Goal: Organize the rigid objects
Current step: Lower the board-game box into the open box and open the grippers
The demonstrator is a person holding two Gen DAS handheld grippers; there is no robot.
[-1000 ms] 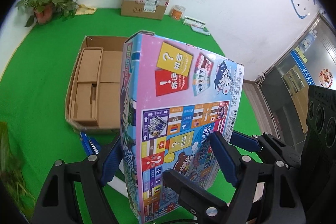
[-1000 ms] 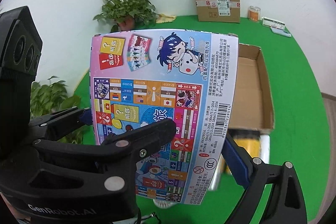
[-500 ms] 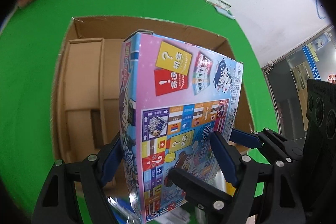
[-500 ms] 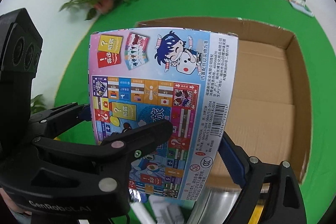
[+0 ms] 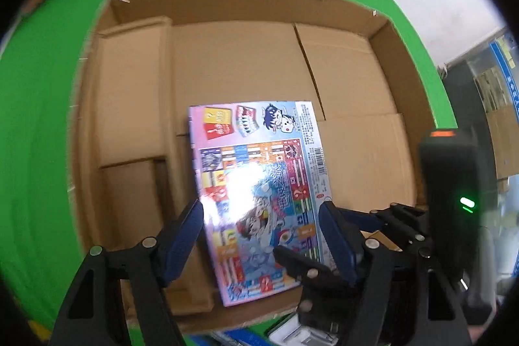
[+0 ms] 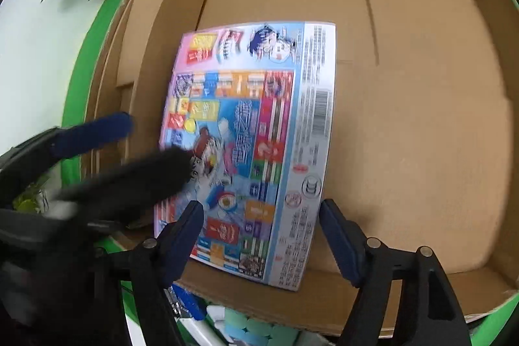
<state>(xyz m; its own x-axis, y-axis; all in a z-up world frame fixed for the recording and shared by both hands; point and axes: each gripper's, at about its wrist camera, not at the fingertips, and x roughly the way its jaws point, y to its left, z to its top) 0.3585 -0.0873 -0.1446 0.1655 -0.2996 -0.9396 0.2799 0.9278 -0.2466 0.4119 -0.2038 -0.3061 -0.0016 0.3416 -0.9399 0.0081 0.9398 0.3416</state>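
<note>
Fingers (image 5: pixel 181 235) on the left gripper (image 5: pixel 261 209) stand fairly wide, and so do those on the right gripper (image 6: pixel 261 206). Both pairs have just been closing a little, yet no pad seems to press on anything. The game box (image 5: pixel 259 184) shows between them only because it lies lower down, printed face up on the floor of the big carton (image 5: pixel 408 80). It sits just beside the plain smaller boxes (image 5: pixel 129 86) packed along one side of the carton. I judge the game box to be light for its size: a thin, hollow cardboard shell, stiff along its edges but easy to dent in the middle of the broad faces. The bright glare across its print suggests a glossy film wrap, so the pads could slide on it. Flat as it lies, the best hold is likely across its width on the two long side edges, near the end closest to the grippers. A modest squeeze should do. To shift it closer to the smaller boxes, pushing on an edge looks safer than pinching.
</note>
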